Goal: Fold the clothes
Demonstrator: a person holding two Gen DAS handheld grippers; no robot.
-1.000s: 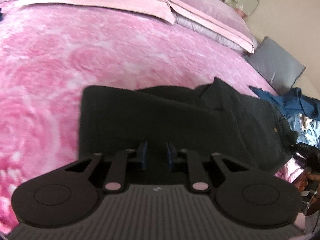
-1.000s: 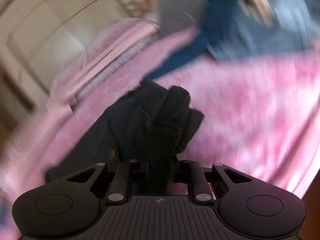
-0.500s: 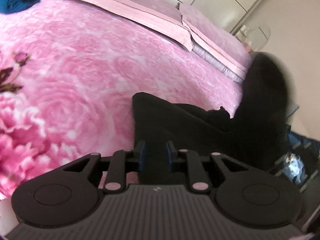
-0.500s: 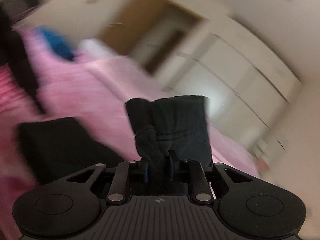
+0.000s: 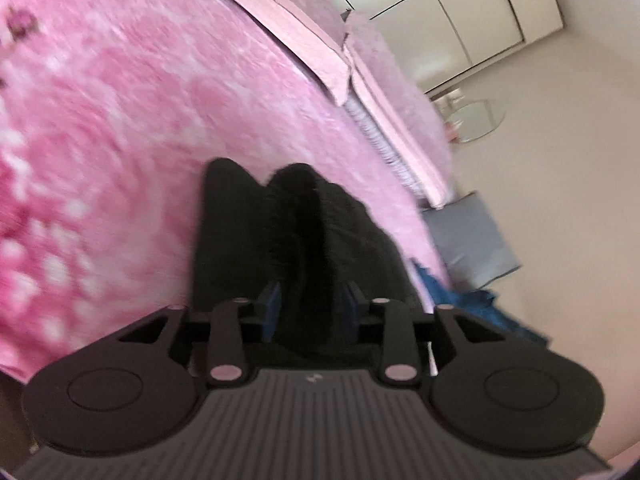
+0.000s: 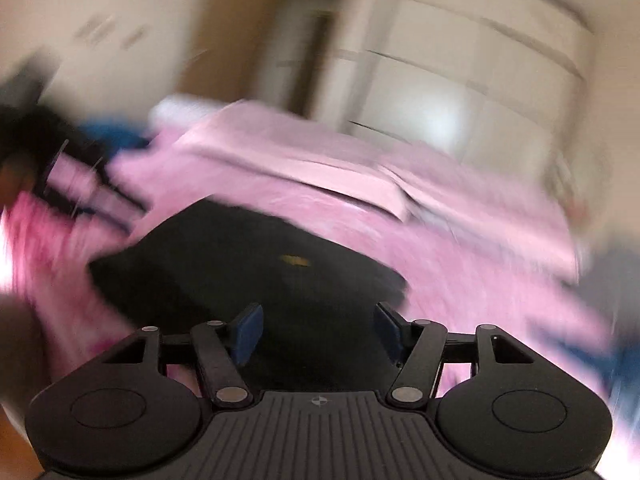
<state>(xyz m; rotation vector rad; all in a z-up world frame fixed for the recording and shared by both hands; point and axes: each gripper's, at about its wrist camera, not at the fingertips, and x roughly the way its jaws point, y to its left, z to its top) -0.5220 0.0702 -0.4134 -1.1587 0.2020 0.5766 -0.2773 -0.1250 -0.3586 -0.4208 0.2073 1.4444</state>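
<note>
My left tongs [image 5: 311, 312] are opening, with a fold of the black trousers [image 5: 304, 240] between the blue pads [image 5: 272, 304], which look just clear of the cloth. My right tongs [image 6: 317, 330] are opening wide above the trousers [image 6: 248, 264] and grip nothing. The trousers lie folded on the pink bed [image 5: 120, 120], pillows [image 5: 304, 28] at one o'clock, blue clothes [image 5: 472, 304] at three.

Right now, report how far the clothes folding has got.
Done: black trousers lie folded over on the pink bedspread. In hand: right gripper and left gripper are opening, letting go. Left: blue clothes beside them remain crumpled.
</note>
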